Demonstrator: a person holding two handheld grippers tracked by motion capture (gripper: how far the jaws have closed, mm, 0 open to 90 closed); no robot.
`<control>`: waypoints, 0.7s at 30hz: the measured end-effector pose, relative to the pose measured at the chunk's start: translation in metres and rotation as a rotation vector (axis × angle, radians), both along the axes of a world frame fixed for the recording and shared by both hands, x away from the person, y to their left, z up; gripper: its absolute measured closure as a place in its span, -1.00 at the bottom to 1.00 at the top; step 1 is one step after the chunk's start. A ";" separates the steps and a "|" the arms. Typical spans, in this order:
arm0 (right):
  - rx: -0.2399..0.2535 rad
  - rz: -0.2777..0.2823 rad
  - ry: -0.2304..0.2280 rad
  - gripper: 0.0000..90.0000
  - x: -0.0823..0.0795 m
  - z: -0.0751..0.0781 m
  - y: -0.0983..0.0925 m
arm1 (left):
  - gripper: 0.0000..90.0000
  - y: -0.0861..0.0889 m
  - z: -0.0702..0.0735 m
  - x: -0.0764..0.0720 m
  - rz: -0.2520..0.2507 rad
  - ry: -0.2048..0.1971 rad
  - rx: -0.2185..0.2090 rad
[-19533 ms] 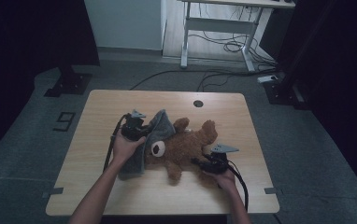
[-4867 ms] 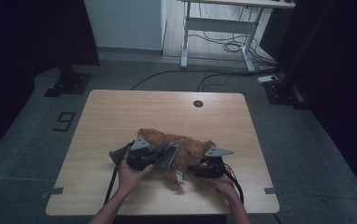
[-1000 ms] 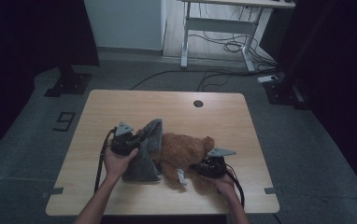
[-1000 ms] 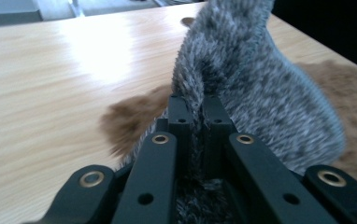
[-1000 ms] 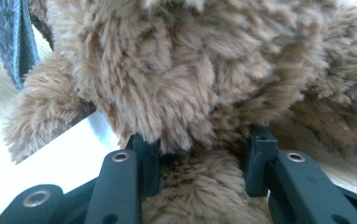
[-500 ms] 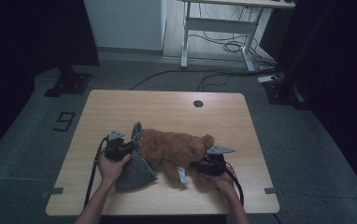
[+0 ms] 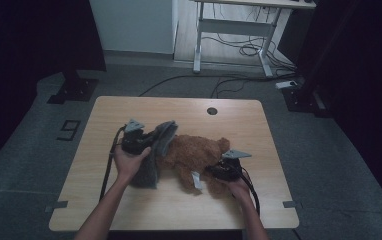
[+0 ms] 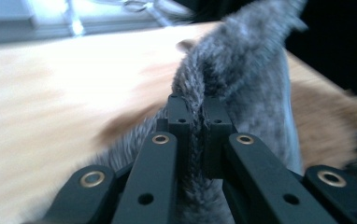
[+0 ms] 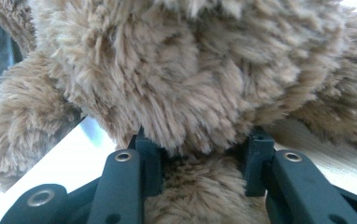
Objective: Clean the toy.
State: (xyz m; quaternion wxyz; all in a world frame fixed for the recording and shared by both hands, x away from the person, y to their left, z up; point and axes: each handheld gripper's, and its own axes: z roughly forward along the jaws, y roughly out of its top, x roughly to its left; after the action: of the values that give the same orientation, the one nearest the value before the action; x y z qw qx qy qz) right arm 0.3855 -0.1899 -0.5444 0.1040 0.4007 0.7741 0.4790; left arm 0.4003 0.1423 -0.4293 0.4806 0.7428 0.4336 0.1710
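Observation:
A brown plush bear [image 7: 189, 152] lies on its side in the middle of the wooden table [image 7: 129, 107], a white tag [image 7: 195, 180] hanging from it. A grey knitted garment [image 7: 151, 165] drapes off the bear's left end. My left gripper [image 7: 149, 142] is shut on a fold of that garment [image 8: 251, 70], which is pinched between the left gripper's [image 8: 197, 116] jaws. At the bear's near right end, my right gripper [image 7: 211, 172] is shut on a thick furry limb. In the right gripper view, brown fur [image 9: 190, 70] bulges between the right gripper's [image 9: 200, 158] jaws.
A round cable hole [image 7: 212, 110] sits near the table's far edge. Beyond the table stand a white desk frame [image 7: 229, 30] and cables on the floor [image 7: 189, 82]. Bare tabletop lies to the left, right and front of the bear.
My left gripper, still holding the grey garment, dipped toward the near left and has now lifted up and back toward the bear. The right gripper has stayed on the bear.

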 end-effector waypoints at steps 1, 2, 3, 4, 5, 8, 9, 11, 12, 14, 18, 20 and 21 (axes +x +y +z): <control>0.001 -0.002 -0.001 0.34 0.000 0.000 0.000 | 0.87 -0.013 0.005 -0.001 -0.030 -0.015 0.010; 0.002 -0.001 0.002 0.34 -0.001 0.000 0.000 | 0.87 -0.030 0.010 -0.001 -0.070 -0.025 0.020; 0.005 -0.002 0.005 0.34 -0.001 0.000 0.000 | 0.87 -0.044 0.013 -0.001 -0.096 -0.035 0.030; 0.006 -0.002 0.005 0.34 -0.001 0.000 0.000 | 0.87 -0.057 0.016 -0.001 -0.121 -0.039 0.032; 0.007 -0.002 0.004 0.34 -0.002 -0.001 -0.001 | 0.87 -0.071 0.018 0.001 -0.144 -0.040 0.035; 0.006 -0.004 0.002 0.34 -0.002 -0.001 0.000 | 0.87 -0.105 0.020 0.008 -0.182 -0.030 0.060; 0.007 -0.004 0.002 0.34 -0.003 -0.001 0.000 | 0.87 -0.115 0.019 0.012 -0.193 -0.013 0.068; 0.004 -0.006 0.000 0.35 -0.003 -0.001 -0.001 | 0.87 -0.132 0.011 0.020 -0.197 0.022 0.094; 0.005 -0.004 -0.001 0.35 -0.003 -0.001 -0.001 | 0.87 -0.138 0.005 0.023 -0.196 0.044 0.108; 0.004 -0.006 -0.004 0.35 -0.004 -0.001 -0.001 | 0.86 -0.146 -0.012 0.031 -0.185 0.089 0.191; -0.002 -0.008 -0.001 0.36 -0.005 -0.002 -0.001 | 0.85 -0.128 -0.021 0.035 -0.159 0.125 0.131; -0.007 -0.007 -0.003 0.36 -0.005 -0.001 0.000 | 0.86 -0.116 -0.017 0.033 -0.122 0.107 0.160; -0.009 -0.008 -0.004 0.36 -0.005 -0.001 0.000 | 0.86 -0.108 -0.015 0.033 -0.103 0.102 0.173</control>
State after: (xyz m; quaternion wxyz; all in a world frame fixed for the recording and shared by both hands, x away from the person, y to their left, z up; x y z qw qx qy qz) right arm 0.3801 -0.1898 -0.5457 0.1095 0.4024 0.7744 0.4758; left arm 0.4329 0.0345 -0.4444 0.4002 0.8104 0.4026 0.1449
